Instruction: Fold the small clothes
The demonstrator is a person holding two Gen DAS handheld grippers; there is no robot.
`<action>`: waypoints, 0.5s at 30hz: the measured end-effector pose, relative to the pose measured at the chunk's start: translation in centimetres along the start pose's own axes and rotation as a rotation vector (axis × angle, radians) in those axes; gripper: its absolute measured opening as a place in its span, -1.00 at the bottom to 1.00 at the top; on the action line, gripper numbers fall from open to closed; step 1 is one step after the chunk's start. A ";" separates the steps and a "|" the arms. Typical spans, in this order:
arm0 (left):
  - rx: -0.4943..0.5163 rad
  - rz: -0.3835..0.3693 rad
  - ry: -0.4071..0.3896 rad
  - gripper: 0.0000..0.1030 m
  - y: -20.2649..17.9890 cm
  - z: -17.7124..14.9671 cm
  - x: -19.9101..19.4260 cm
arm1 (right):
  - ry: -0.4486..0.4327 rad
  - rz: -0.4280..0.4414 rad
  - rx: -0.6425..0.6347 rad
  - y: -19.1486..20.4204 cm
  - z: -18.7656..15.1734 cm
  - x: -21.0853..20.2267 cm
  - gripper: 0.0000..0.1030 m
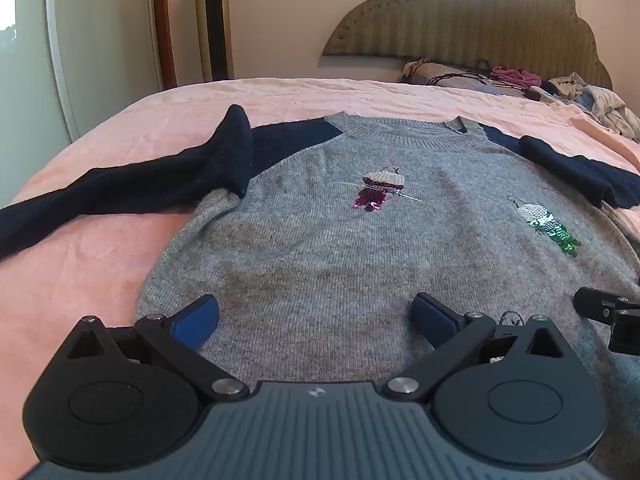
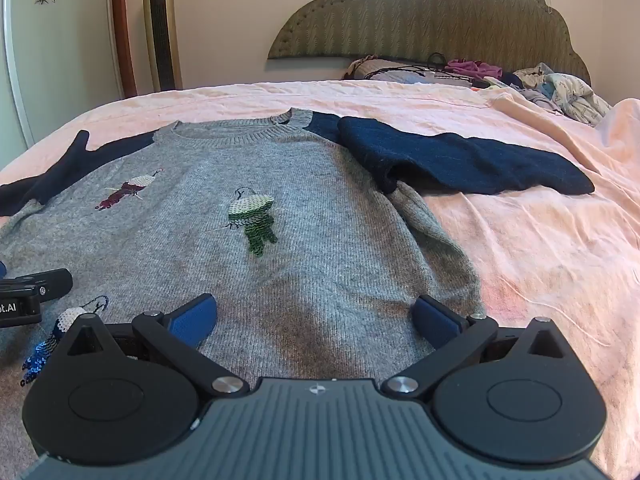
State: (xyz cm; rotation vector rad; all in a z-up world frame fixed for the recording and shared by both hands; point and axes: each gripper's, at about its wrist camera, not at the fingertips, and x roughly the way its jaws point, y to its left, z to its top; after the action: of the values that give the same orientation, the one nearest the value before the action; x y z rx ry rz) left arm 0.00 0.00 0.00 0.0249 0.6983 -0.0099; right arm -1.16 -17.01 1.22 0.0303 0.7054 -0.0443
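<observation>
A grey sweater (image 1: pixel 344 248) with navy sleeves is being displayed flat, front up, on the pink bed (image 1: pixel 80 272). The left gripper (image 1: pixel 314 318) is being held over the sweater's lower hem area, its blue fingers (image 1: pixel 196 320) spread wide apart with nothing clamped. The right gripper (image 2: pixel 314 316) is likewise being held with its fingers parted over the hem near the garment's right edge. A clothes pile (image 2: pixel 560 88) is being kept beside the headboard (image 2: pixel 420 12).

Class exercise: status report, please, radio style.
Left gripper and right gripper open, empty, over hem. Grey sweater flat on bed, navy sleeves spread. Nothing obstructing.
</observation>
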 end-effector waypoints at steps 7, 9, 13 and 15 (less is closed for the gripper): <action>0.000 0.004 0.000 1.00 -0.1 0.0 0.0 | 0.000 0.000 -0.001 0.0 0.0 0.0 1.00; -0.002 0.005 0.000 1.00 0.0 0.0 0.0 | 0.000 0.000 -0.001 0.0 0.0 0.0 1.00; -0.004 0.013 0.006 1.00 -0.3 0.1 0.0 | 0.000 0.000 0.000 0.0 0.0 0.0 1.00; -0.006 0.015 0.011 1.00 -0.3 0.2 0.1 | 0.000 -0.001 -0.001 0.0 0.0 0.0 1.00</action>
State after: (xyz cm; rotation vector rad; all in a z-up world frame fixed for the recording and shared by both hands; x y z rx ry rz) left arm 0.19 -0.34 0.10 0.0241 0.7089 0.0067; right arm -1.16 -16.99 1.22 0.0291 0.7053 -0.0445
